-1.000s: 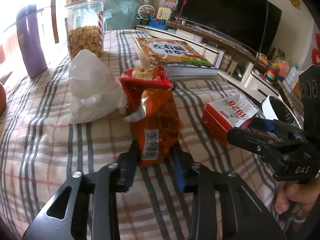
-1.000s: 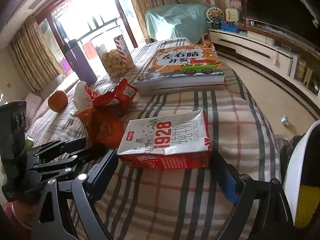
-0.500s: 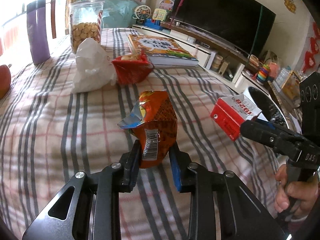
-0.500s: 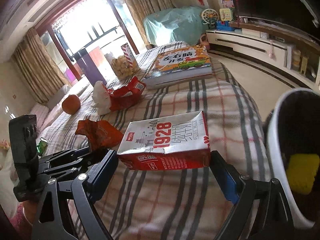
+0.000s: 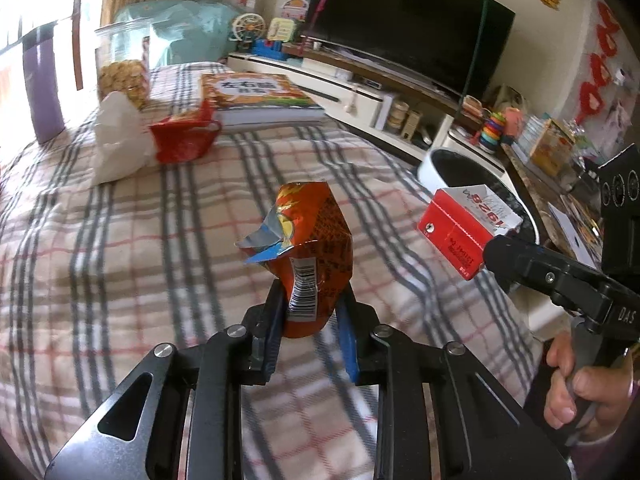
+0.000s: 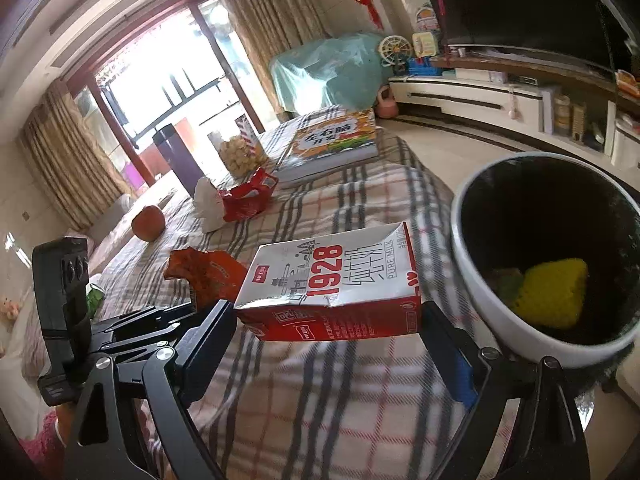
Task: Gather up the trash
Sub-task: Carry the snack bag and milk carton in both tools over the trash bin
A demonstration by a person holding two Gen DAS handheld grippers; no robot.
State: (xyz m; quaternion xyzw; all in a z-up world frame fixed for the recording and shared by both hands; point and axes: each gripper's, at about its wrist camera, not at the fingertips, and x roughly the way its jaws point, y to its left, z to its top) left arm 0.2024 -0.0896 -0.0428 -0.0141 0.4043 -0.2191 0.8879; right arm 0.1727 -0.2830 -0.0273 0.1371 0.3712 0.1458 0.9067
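Left hand-held gripper [image 5: 310, 320] clamps orange snack bag [image 5: 310, 240]; right hand-held gripper [image 6: 328, 324] grips milk carton [image 6: 332, 280] beside bin [image 6: 480, 312].

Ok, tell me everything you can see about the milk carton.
The milk carton is a red and white paperboard box, printed "1928" and "PURE MILK", slightly dented, its top end torn open. It lies on its side, lifted off the plaid cloth, clamped end to end between the wide-set fingers of the right tool. It hangs beside the rim of the white bin.
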